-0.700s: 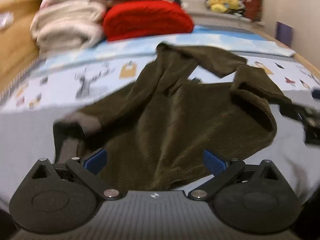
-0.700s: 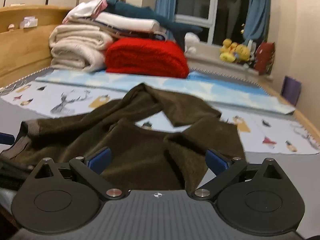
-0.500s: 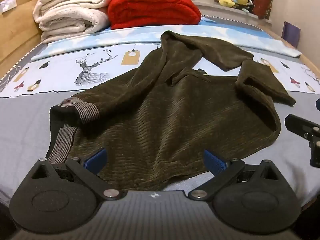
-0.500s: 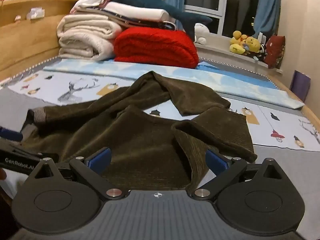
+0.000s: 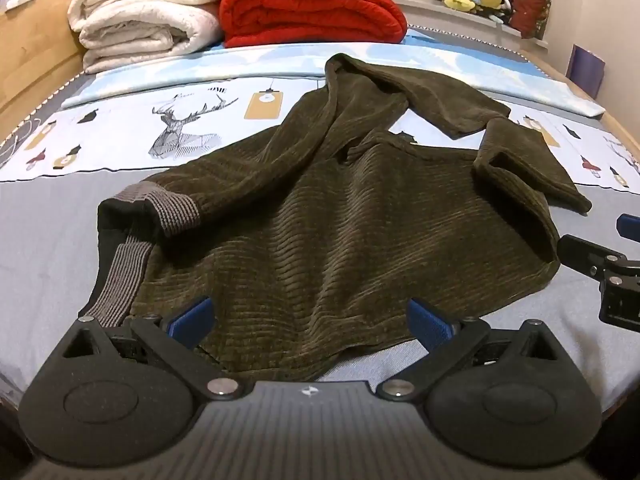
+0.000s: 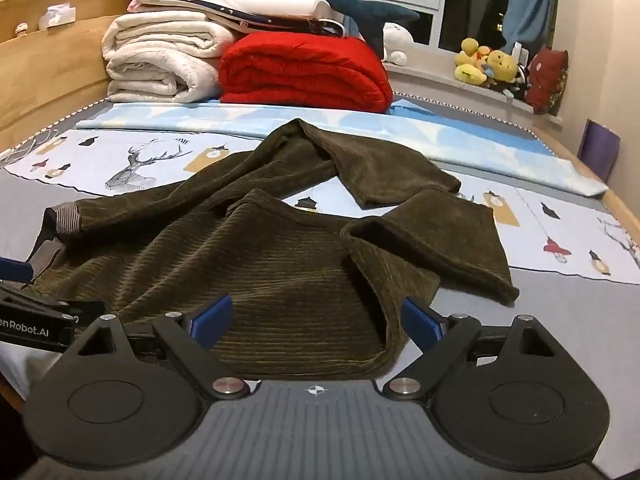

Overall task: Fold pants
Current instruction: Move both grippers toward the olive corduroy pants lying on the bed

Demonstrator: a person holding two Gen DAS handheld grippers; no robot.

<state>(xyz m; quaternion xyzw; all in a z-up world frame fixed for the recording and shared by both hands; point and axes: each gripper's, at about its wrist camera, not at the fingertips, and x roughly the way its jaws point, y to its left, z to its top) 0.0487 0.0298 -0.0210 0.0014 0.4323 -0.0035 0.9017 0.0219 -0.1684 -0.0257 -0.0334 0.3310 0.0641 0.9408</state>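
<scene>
— Two grippers hover over the near edge of the bed (image 5: pixel 48 240), and both stand wide apart with nothing pinched. The left gripper (image 5: pixel 310 318) has its blue pads (image 5: pixel 192 316) on either side of the hem of the pants (image 5: pixel 340 232), above the cloth and not pressing it.

— Where do the pants lie?

— Spread in a rumple across the grey near part of the bed, running back onto the printed sheet (image 5: pixel 160 132). They are dark olive corduroy. The striped grey waistband (image 5: pixel 172 212) sits toward the near left corner, folded over on itself. One leg reaches toward the far edge and doubles back; the other leg's end is flopped over toward the right edge.

— And the right gripper?

— The right gripper (image 6: pixel 316 320) also hangs open over the near edge, its pads (image 6: pixel 210 320) straddling a rounded fold of the pants (image 6: pixel 280 264). No contact with the cloth can be made out. In the left camera its black arm pokes in from the right edge, just beside the pants (image 5: pixel 592 260).

— Anything else on the bed?

— Along the far edge, a red blanket (image 6: pixel 304 72) beside rolled cream blankets (image 6: pixel 160 60), with more folded bedding stacked on top. Plush toys (image 6: pixel 486 64) sit on the window ledge beyond the far right corner.
</scene>
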